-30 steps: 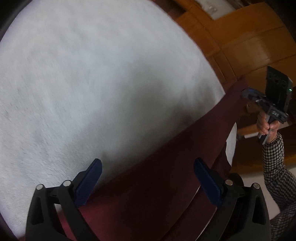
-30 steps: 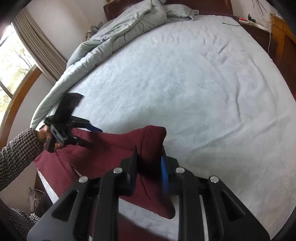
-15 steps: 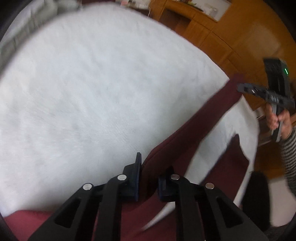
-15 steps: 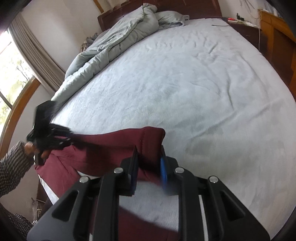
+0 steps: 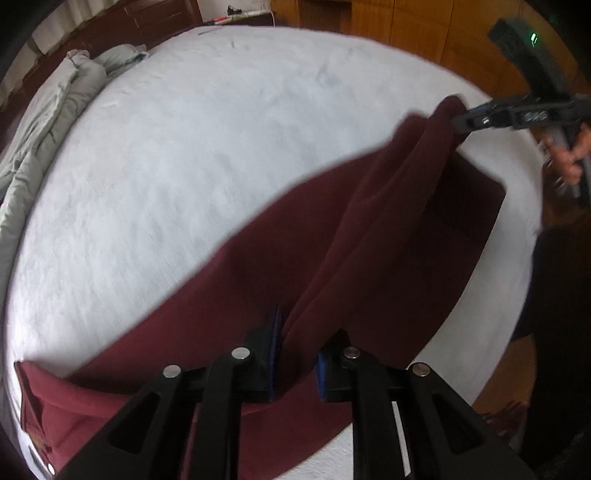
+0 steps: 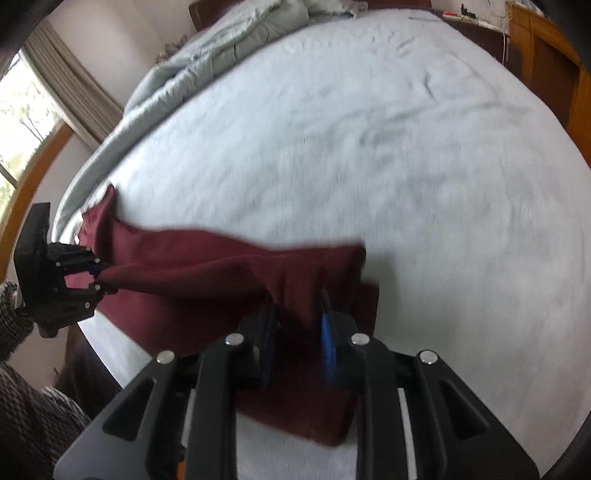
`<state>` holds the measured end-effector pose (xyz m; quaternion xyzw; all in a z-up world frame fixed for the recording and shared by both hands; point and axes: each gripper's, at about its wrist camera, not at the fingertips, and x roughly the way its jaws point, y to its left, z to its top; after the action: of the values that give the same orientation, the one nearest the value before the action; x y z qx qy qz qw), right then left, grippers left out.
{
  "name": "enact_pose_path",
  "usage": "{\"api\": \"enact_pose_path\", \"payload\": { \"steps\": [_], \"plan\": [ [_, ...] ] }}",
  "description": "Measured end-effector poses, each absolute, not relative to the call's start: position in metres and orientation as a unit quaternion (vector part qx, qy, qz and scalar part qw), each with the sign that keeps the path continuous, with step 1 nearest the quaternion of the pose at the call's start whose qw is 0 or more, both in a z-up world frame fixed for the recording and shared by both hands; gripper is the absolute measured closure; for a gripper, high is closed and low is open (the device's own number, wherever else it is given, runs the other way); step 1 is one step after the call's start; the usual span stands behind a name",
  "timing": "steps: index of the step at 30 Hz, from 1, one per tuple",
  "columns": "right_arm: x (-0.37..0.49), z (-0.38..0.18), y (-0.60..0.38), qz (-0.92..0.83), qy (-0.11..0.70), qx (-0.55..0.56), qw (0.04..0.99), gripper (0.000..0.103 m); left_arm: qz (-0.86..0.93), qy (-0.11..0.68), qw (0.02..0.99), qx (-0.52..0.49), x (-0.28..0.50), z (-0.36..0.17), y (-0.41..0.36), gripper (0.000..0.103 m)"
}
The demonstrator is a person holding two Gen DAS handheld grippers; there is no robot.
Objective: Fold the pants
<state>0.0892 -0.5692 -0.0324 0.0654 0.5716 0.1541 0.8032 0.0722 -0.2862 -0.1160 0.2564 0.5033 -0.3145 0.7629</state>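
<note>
One pair of maroon pants (image 5: 388,236) hung stretched above the bed's (image 5: 184,147) near edge, partly draped on it, between two grippers, the left gripper (image 5: 295,354) and right gripper (image 6: 297,325), each with jaws clenched on the fabric.

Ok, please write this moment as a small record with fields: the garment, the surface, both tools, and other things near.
garment: dark red pants, held stretched between the two tools, the lower part lying on the bed
surface: bed with a pale sheet
left tool: shut on the pants, at one end
right tool: shut on the pants, at the other end
bedding: grey-green duvet bunched at the far edge of the bed
furniture: wooden cabinets beyond the bed
window: with a curtain beside it
</note>
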Motion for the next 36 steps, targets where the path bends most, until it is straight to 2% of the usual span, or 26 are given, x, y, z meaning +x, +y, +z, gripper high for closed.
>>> {"api": "enact_pose_path", "payload": {
  "steps": [1,3,4,5,6,10,13,17,19,20,21,22,24,31,36],
  "plan": [
    [0.084,-0.037,-0.567,0.151,0.582,0.058,0.797,0.072,-0.311,0.506,0.761,0.262,0.068,-0.122,-0.286,0.087],
    [0.072,-0.042,-0.563,0.136,0.605,0.044,0.783,0.054,-0.3,0.504,0.764,0.268,0.064,-0.135,-0.286,0.087],
    [0.065,-0.041,-0.563,0.128,0.612,0.046,0.779,0.048,-0.297,0.5,0.767,0.27,0.062,-0.14,-0.285,0.087],
    [0.06,-0.038,-0.564,0.126,0.615,0.058,0.776,0.034,-0.297,0.495,0.769,0.274,0.062,-0.14,-0.285,0.086],
    [0.054,-0.035,-0.566,0.124,0.616,0.075,0.774,0.026,-0.295,0.493,0.771,0.275,0.061,-0.142,-0.286,0.086],
    [0.036,-0.022,-0.571,0.112,0.614,0.139,0.769,0.025,-0.295,0.49,0.775,0.269,0.062,-0.144,-0.286,0.085],
    [0.029,-0.026,-0.573,0.113,0.611,0.238,0.746,0.025,-0.295,0.493,0.778,0.255,0.064,-0.144,-0.284,0.085],
    [0.029,-0.041,-0.576,0.078,0.6,0.29,0.741,0.027,-0.291,0.497,0.781,0.24,0.063,-0.143,-0.277,0.085],
    [0.032,-0.049,-0.581,0.068,0.592,0.307,0.742,0.032,-0.288,0.502,0.783,0.229,0.064,-0.144,-0.273,0.084],
    [0.036,-0.055,-0.581,0.061,0.595,0.312,0.738,0.04,-0.287,0.504,0.783,0.224,0.065,-0.143,-0.271,0.084],
    [0.038,-0.059,-0.582,0.053,0.6,0.309,0.736,0.054,-0.284,0.507,0.784,0.219,0.067,-0.143,-0.269,0.083],
    [0.04,-0.063,-0.581,0.049,0.605,0.302,0.735,0.064,-0.282,0.509,0.784,0.216,0.068,-0.144,-0.269,0.082],
    [0.04,-0.068,-0.577,0.053,0.614,0.291,0.732,0.078,-0.278,0.516,0.784,0.204,0.071,-0.143,-0.267,0.082],
    [0.025,-0.022,-0.582,0.063,0.577,0.268,0.769,0.083,-0.277,0.514,0.793,0.173,0.066,-0.115,-0.26,0.083],
    [0.022,-0.029,-0.587,0.016,0.619,0.219,0.754,0.083,-0.283,0.516,0.787,0.186,0.04,-0.12,-0.273,0.083]
  ]
}}
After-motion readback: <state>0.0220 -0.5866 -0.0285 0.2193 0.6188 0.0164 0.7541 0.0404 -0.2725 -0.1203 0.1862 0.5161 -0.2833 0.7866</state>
